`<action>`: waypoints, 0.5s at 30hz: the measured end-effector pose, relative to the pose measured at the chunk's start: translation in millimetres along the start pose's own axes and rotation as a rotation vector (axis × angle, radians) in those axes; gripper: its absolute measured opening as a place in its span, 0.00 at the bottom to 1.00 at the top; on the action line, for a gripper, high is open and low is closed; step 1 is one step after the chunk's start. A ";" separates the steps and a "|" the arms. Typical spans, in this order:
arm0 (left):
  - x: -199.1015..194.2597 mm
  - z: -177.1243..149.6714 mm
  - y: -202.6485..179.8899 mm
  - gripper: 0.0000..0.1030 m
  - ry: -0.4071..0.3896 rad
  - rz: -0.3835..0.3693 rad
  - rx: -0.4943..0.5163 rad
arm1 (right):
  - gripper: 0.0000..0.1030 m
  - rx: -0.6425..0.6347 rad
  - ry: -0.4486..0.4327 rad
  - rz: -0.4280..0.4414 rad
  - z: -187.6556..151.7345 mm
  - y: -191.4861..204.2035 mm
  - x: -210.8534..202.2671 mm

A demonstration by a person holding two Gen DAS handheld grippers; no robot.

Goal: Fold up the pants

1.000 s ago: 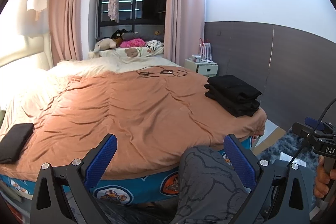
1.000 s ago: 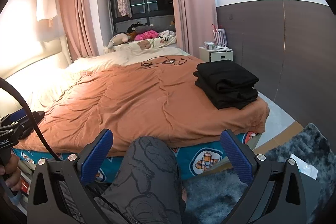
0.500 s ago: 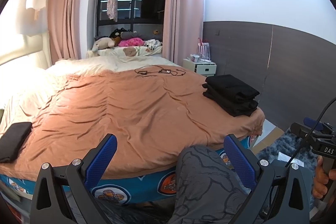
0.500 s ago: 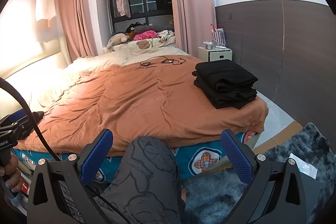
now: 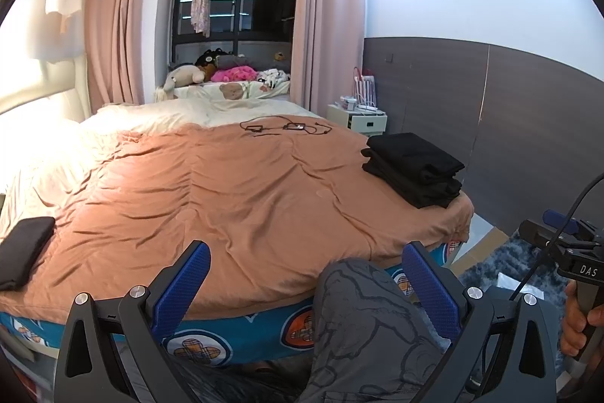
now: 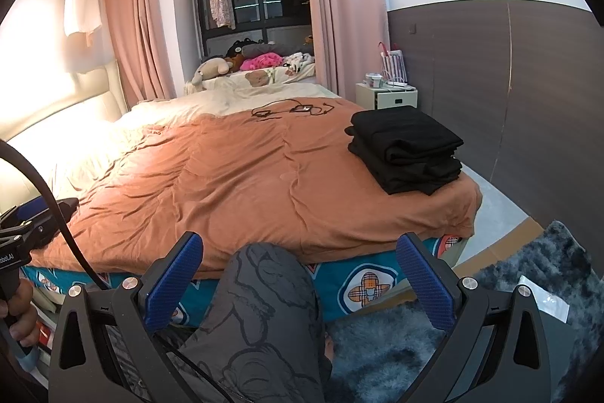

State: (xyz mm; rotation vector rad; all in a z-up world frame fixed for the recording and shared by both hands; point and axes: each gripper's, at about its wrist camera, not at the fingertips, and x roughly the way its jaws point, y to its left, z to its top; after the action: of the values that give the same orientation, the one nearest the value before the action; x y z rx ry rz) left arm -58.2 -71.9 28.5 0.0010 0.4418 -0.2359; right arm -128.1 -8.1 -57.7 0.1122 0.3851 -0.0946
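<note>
Jaws: left gripper (image 5: 305, 284) and right gripper (image 6: 300, 274) both spread wide, gripping nothing, held low before the bed's near edge.
Knee: a grey-patterned leg (image 6: 264, 312) rises between the right blue fingers (image 6: 171, 284).
Bed: rumpled orange cover (image 5: 234, 199), well beyond both jaws.
Pants: black folded stack (image 6: 406, 144) on the bed's far right corner; another black folded piece (image 5: 22, 252) at the left edge.
Cables: (image 5: 287, 128) at the far end.

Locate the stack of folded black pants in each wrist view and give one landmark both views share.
Left wrist: stack of folded black pants at right of centre, on the bed's right corner.
Right wrist: the stack at right of centre, same corner.
Shared landmark: white nightstand just behind it.
</note>
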 end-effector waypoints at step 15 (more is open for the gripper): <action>0.9 -0.9 0.7 1.00 0.005 -0.005 -0.004 | 1.00 -0.008 0.001 0.005 2.7 -4.1 -0.1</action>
State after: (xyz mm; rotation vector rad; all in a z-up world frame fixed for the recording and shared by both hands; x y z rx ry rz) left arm -57.6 -71.4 27.2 -0.0033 0.4476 -0.2398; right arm -127.6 -12.5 -55.5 0.1049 0.3859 -0.0877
